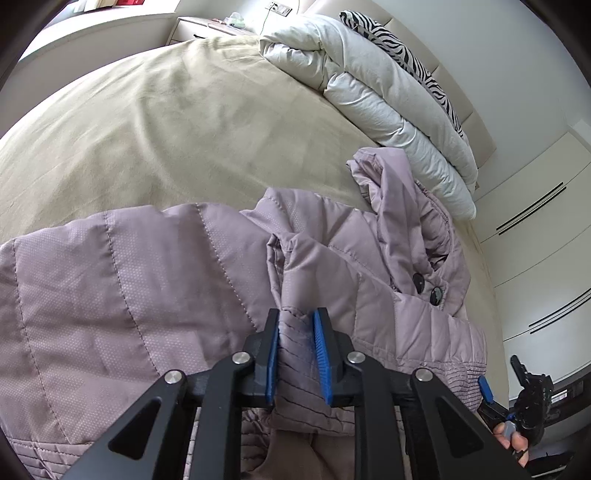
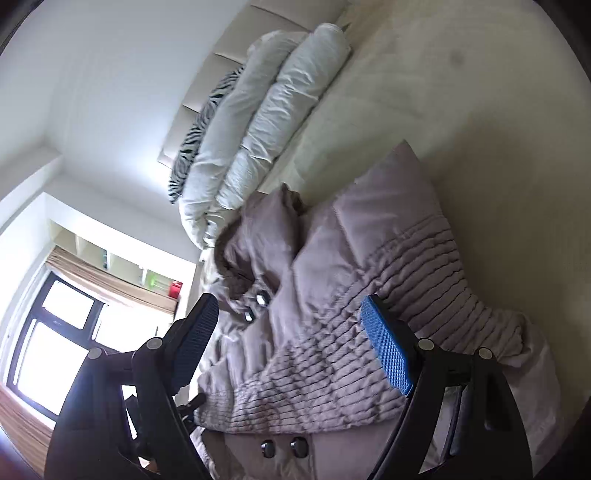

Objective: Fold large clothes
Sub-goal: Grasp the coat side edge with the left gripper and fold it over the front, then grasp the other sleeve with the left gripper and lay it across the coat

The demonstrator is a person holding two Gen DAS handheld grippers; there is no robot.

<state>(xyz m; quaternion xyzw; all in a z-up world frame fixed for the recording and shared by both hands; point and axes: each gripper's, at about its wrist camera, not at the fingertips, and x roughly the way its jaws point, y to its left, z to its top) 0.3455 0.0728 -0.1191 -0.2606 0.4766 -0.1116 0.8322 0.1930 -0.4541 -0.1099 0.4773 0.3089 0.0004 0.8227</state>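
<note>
A mauve quilted puffer jacket (image 1: 147, 280) with dark buttons lies on the beige bed (image 1: 155, 122), partly folded over itself. My left gripper (image 1: 297, 317) is shut on a ridge of the jacket's fabric, pinched between its blue pads. In the right wrist view the same jacket (image 2: 354, 280) lies bunched under my right gripper (image 2: 290, 314), which is wide open and empty, hovering just above the stitched hem. The right gripper also shows at the lower right of the left wrist view (image 1: 517, 402).
A folded white duvet (image 1: 384, 92) and a zebra-print pillow (image 1: 402, 48) lie along the headboard. A nightstand (image 1: 207, 31) stands beyond the bed. White wardrobe doors (image 1: 539, 236) are on the right. A window (image 2: 55, 332) is at the left in the right wrist view.
</note>
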